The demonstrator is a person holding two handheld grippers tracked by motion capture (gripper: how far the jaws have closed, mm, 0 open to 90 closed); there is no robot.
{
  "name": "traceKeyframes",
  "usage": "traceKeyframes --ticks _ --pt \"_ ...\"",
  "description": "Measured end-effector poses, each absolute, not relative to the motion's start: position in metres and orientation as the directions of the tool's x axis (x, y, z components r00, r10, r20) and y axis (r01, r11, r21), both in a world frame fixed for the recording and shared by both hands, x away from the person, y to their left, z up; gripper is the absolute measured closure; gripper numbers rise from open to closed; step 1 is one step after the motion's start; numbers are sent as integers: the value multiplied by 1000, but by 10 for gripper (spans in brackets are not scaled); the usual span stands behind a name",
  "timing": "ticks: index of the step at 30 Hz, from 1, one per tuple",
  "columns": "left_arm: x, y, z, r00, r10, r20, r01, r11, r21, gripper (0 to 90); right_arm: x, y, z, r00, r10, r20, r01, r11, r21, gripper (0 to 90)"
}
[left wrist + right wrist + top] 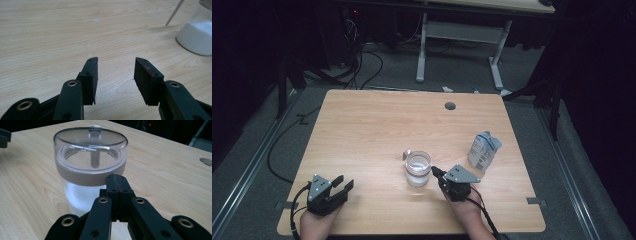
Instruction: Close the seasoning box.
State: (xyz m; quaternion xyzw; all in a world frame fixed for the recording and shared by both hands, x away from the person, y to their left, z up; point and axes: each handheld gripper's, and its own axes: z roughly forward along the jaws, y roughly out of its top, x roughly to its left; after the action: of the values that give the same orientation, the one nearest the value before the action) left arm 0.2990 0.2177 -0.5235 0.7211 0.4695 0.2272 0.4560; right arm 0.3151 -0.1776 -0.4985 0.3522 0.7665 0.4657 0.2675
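The right hand-held gripper (pixel 435 171) has its jaws pressed together with nothing between them, their tips just beside the glass jar (pixel 418 168) at the level of its brownish band. The jar (clear lid on, white powder in its lower part) stands near the middle of the worktop (pixel 377 120). The left hand-held gripper (pixel 343 182) sits well apart at the near left corner, its jaws spread over bare wood. A blue-and-white pouch (pixel 484 150) stands to the jar's right.

One jar (pixel 418 168), one pouch (pixel 484 150), two grippers (pixel 338 187).
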Motion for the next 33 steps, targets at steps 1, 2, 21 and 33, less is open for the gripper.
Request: traceKeyframes --ticks 1,2,21,33 --pt "299 217 -523 457 884 -102 469 -142 872 542 314 -176 -499 -613 786 -79 292 319 902 899" --pt "299 217 -523 457 884 -102 469 -142 872 542 314 -176 -499 -613 786 -79 292 319 902 899" --pt "300 219 -525 456 883 -114 475 -133 870 548 303 -141 -500 -681 727 -84 253 343 905 898" --pt "299 219 -526 458 882 -108 474 -140 869 552 300 -136 -499 -693 717 -78 244 335 910 891"
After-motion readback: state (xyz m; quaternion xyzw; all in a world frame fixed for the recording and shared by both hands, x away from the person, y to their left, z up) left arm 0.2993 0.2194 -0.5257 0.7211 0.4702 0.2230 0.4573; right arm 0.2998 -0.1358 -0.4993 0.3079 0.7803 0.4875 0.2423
